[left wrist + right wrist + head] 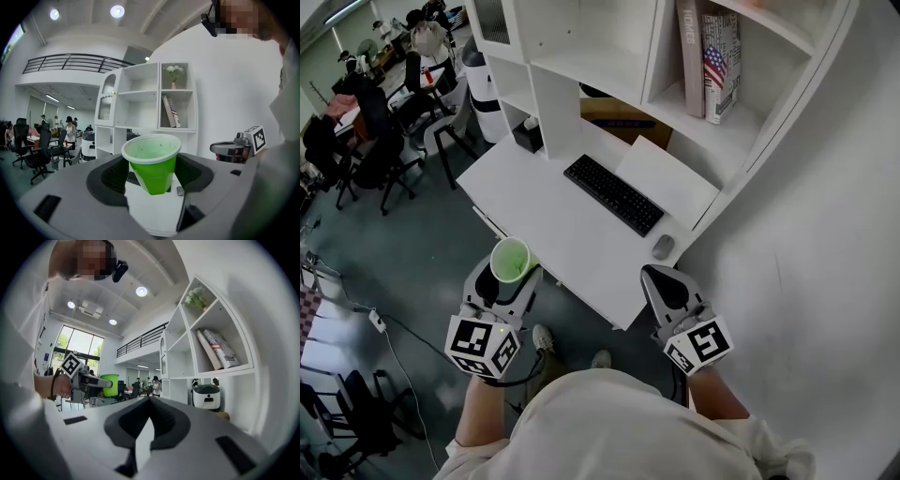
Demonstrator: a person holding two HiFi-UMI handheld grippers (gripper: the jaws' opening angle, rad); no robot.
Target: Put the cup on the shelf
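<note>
A green plastic cup (510,260) with a white rim stands upright between the jaws of my left gripper (508,272), which is shut on it near the front left corner of the white desk (567,234). In the left gripper view the cup (152,164) fills the middle, with the white shelf unit (145,101) behind it. My right gripper (667,289) hovers off the desk's front right edge, jaws together and holding nothing. From the right gripper view the jaws (149,401) meet at the tips, and the cup (108,384) shows far left.
On the desk lie a black keyboard (613,194), a grey mouse (663,247) and a white pad (666,178). Books (710,61) lean in a shelf compartment (698,112). Office chairs (380,150) and people stand at the far left. A white wall (825,244) runs along the right.
</note>
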